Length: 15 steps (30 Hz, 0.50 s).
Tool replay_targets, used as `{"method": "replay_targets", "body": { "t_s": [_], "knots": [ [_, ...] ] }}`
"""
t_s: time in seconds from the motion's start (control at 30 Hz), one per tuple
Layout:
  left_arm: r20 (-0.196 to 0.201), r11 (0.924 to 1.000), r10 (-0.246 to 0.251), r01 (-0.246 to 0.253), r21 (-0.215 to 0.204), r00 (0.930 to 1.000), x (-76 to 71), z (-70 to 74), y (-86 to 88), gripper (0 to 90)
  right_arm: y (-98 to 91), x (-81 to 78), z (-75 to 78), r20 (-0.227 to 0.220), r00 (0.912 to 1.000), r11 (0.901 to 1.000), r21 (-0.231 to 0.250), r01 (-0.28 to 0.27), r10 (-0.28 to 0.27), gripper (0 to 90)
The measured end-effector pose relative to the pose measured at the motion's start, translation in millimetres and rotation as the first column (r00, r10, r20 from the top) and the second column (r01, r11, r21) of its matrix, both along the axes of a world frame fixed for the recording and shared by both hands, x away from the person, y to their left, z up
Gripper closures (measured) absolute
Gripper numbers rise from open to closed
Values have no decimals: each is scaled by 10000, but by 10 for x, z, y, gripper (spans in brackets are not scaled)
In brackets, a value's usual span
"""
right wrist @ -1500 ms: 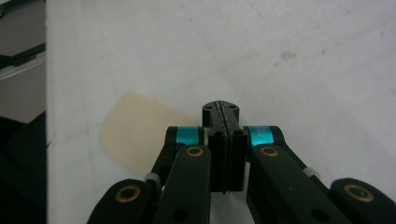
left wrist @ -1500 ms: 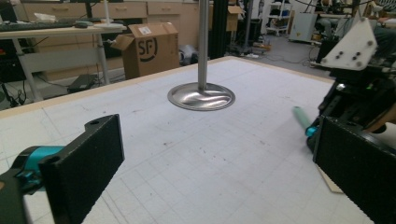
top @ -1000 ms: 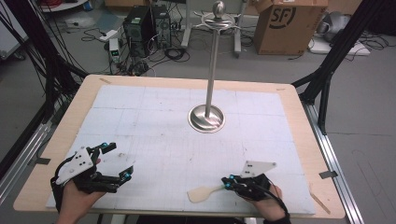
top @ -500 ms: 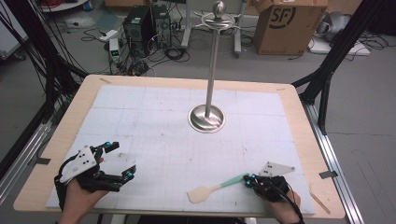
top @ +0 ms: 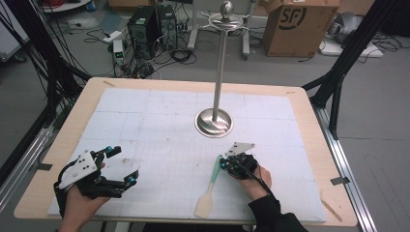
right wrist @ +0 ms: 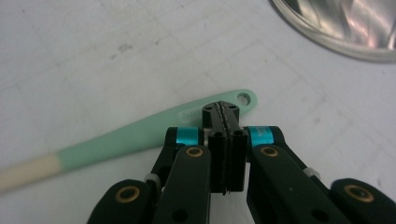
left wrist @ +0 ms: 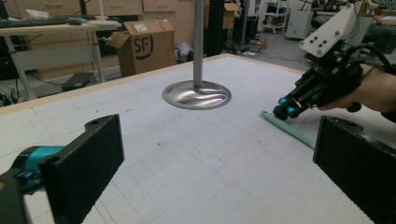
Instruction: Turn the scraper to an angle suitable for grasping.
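A spatula (top: pixel 209 192) with a mint-green handle and a cream blade lies on the white mat near the front edge, blade toward the person. My right gripper (top: pixel 223 164) is shut, jaws pressed flat together with nothing between them. Its tips sit on or just over the handle's far end, beside the hanging hole, as the right gripper view shows of the spatula (right wrist: pixel 140 135) and the right gripper (right wrist: pixel 224 109). My left gripper (top: pixel 123 164) rests at the front left, open wide and empty. From the left gripper (left wrist: pixel 215 163) I see the right gripper (left wrist: pixel 285 111) at the handle (left wrist: pixel 289 129).
A tall metal stand with a round base (top: pixel 213 123) rises at the middle of the mat, just beyond the right gripper; its base (right wrist: pixel 355 28) edges into the right gripper view. The wooden table rim (top: pixel 309 121) frames the mat. Cables and a cardboard box (top: pixel 300 24) lie on the floor beyond.
The right gripper moved left and away from the front edge. The spatula swung from lying crosswise to pointing nearly away from the person, handle end farther out. The left gripper stayed put.
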State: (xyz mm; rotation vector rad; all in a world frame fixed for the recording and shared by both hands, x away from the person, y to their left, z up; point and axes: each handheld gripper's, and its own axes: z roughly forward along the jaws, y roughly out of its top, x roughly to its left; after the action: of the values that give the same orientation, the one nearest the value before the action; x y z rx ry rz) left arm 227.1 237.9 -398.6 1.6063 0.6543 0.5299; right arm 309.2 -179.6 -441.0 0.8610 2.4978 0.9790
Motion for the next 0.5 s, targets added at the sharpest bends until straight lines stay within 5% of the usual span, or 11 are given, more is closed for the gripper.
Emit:
{"method": "replay_targets", "body": {
  "t_s": [0.13,0.3,0.4,0.47,0.5],
  "knots": [
    [49,10000,-1,1,-65,10000,-12,18,20,25,45,-32,54,-115,9995,9976,632,-273,280,900],
    [-14,10000,55,-55,-31,10000,-6,6,33,25,275,-370,120,-298,9819,9752,1258,-1821,1872,900],
    [21,10000,13,-13,-15,10000,-18,13,18,25,440,-509,74,-504,9651,9616,1127,-2500,2569,900],
    [36,10000,2,-2,1,10000,-21,18,14,25,487,-532,50,-507,9614,9594,979,-2646,2703,900],
    [75,10000,-5,5,0,10000,-23,23,12,25,549,-554,2,-650,9601,9618,512,-2689,2719,900]
  ]
}}
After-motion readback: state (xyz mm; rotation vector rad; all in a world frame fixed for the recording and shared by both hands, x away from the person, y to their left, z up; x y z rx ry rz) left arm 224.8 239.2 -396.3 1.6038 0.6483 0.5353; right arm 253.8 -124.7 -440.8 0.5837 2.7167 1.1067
